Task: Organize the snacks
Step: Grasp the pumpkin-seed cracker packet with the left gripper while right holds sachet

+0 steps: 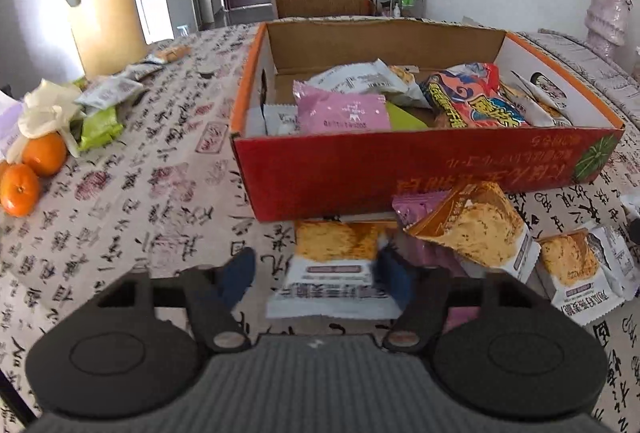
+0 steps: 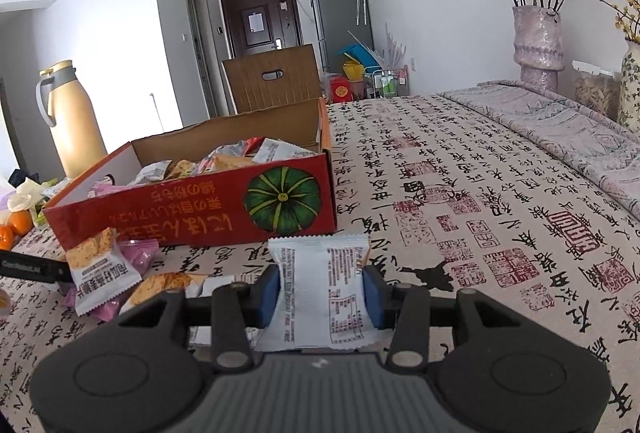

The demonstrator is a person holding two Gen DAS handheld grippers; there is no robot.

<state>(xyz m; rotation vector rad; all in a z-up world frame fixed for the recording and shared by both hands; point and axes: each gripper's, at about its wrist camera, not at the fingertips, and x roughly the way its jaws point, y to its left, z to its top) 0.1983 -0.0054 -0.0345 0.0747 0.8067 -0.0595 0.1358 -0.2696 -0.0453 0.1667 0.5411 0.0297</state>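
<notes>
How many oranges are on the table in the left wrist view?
2. One orange sits at the table's left edge beside the green packet; the other orange lies just in front of it, touching. More may be hidden past the frame edge.

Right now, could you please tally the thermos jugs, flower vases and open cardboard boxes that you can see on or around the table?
Thermos jug: 1
Vases: 2, a pink vase and a floral vase
Open red cardboard box: 1
Total: 4

Both wrist views look low across the table (image 1: pixel 160 193) — sharing the box (image 1: pixel 400 169).
</notes>
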